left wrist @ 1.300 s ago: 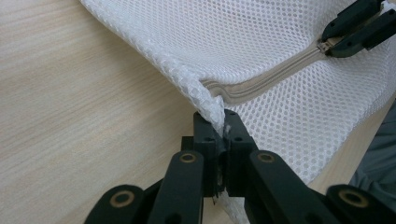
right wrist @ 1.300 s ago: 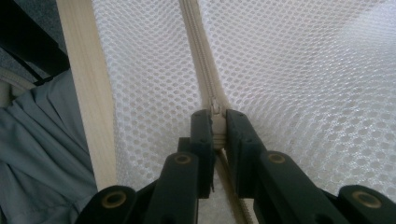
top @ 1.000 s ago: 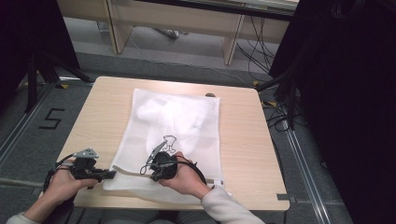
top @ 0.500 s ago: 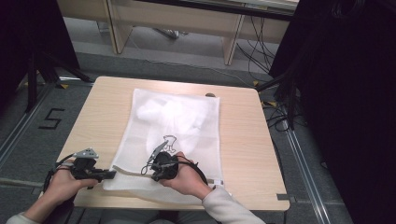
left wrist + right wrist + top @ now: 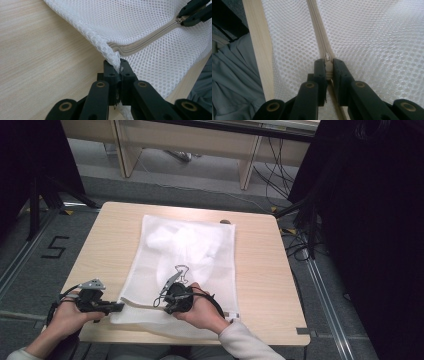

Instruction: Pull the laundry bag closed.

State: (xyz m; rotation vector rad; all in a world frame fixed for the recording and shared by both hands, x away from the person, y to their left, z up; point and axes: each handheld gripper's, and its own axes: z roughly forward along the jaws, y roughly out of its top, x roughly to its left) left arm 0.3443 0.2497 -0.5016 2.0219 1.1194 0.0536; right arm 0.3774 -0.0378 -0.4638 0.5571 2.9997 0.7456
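White mesh laundry bag lies flat on the table, roughly centred, long side running away from the person, near end at the table's front edge. Honeycomb mesh, see-through; paler bunched cloth shows inside toward the bag's far half. A grey-beige zipper runs along the bag's near end.

Left gripper is clenched on the bag's near left corner; in the left gripper view the jaws pinch the mesh seam right where the zipper tape ends, corner lifted a little off the wood. Right gripper sits on the bag's near end, just right of the left gripper, jaws clamped on the zipper pull; in the left gripper view its jaw tips appear farther along the same zipper.

Table is light wood, matte, bare around the bag on left, right and far sides. A small dark spot sits just past the bag's far right corner. Grey floor all round the table, a "5" marking left of it, floor rails on both sides. Wooden desk legs and loose cables beyond the table's far edge; black curtain to its right.

The bag's near edge overhangs the table front slightly. Open wood right of the bag, wider than on its left.
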